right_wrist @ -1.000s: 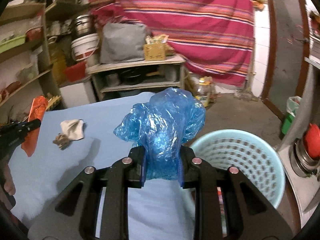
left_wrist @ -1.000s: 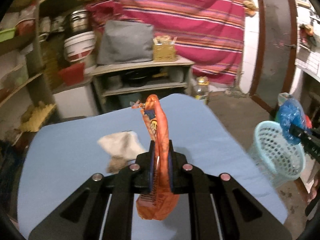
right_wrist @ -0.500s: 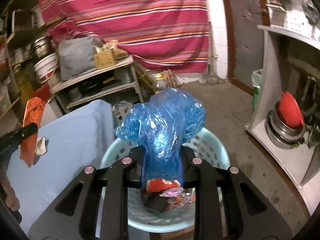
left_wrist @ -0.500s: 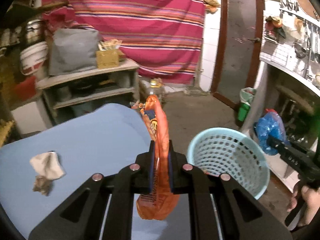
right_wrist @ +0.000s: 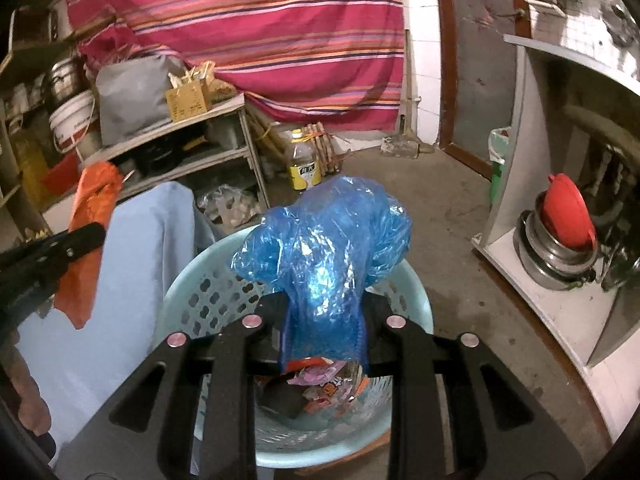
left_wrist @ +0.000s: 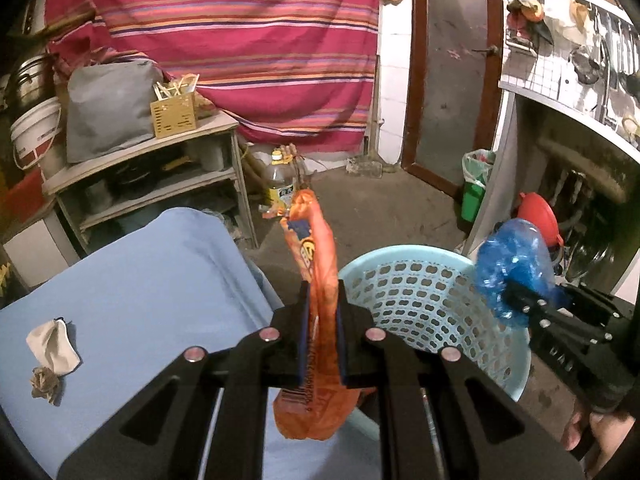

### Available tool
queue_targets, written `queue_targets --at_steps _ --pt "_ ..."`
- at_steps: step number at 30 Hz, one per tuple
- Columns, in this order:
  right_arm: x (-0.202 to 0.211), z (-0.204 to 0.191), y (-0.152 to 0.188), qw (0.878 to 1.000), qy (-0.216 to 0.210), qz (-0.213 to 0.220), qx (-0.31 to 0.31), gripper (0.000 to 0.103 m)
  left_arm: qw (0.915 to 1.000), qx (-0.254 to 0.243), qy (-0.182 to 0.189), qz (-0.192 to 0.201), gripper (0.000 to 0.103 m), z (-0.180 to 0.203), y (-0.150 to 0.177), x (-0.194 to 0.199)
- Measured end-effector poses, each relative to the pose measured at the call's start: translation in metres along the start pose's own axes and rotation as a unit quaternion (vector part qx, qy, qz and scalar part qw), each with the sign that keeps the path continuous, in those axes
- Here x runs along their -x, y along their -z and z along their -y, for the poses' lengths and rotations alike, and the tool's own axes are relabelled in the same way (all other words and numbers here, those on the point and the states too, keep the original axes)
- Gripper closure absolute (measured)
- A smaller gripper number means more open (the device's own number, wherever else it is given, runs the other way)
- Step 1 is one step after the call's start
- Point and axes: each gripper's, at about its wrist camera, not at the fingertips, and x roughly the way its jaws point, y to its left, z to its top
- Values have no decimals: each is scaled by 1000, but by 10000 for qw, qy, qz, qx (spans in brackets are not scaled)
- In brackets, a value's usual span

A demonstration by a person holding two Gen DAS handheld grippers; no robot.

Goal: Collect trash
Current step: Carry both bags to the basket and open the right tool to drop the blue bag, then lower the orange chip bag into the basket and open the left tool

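My left gripper [left_wrist: 320,304] is shut on an orange snack wrapper [left_wrist: 314,248] and holds it upright over the table's right edge, beside the light blue basket [left_wrist: 420,280]. My right gripper [right_wrist: 324,320] is shut on a crumpled blue plastic bag [right_wrist: 324,244] and holds it right above the basket [right_wrist: 192,300], which has several wrappers [right_wrist: 320,384] in it. The right gripper with its bag [left_wrist: 512,268] shows in the left wrist view, at the basket's far right rim. The left gripper with its wrapper [right_wrist: 90,240] shows at the left of the right wrist view.
A white crumpled tissue [left_wrist: 52,346] and a brown scrap [left_wrist: 44,384] lie on the blue table [left_wrist: 152,280]. A shelf unit [left_wrist: 160,184], a bottle [right_wrist: 304,164] on the floor, a green bin [left_wrist: 474,188] and a counter with pots [right_wrist: 560,240] stand around.
Both grippers have swung right from the table toward the basket. The blue bag now hangs over the basket's opening and the orange wrapper has come up to its left rim.
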Motion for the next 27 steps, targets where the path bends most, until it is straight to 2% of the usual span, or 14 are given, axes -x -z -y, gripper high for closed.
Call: queue_targets --at_steps 4,6,8,15,20,27 --pt "-7 -5 -3 10000 -31 -8 64 72 10000 12 48 -15 91 4 -2 -4" --pt "-8 -6 -4 10000 -29 -1 85 64 10000 4 51 -1 91 6 -4 -4" --pt "-6 -4 -5 10000 -11 41 77 51 10000 6 84 -3 91 8 -6 -6" --pt "3 12 -4 9998 -82 149 -122 31 9997 16 220 47 91 19 -15 -13" --pt "12 26 -5 9991 177 296 -243 17 9991 62 419 -12 91 29 -20 -25" --pt "17 49 -5 9976 258 365 -530 15 9975 61 659 -240 86 39 -24 -43"
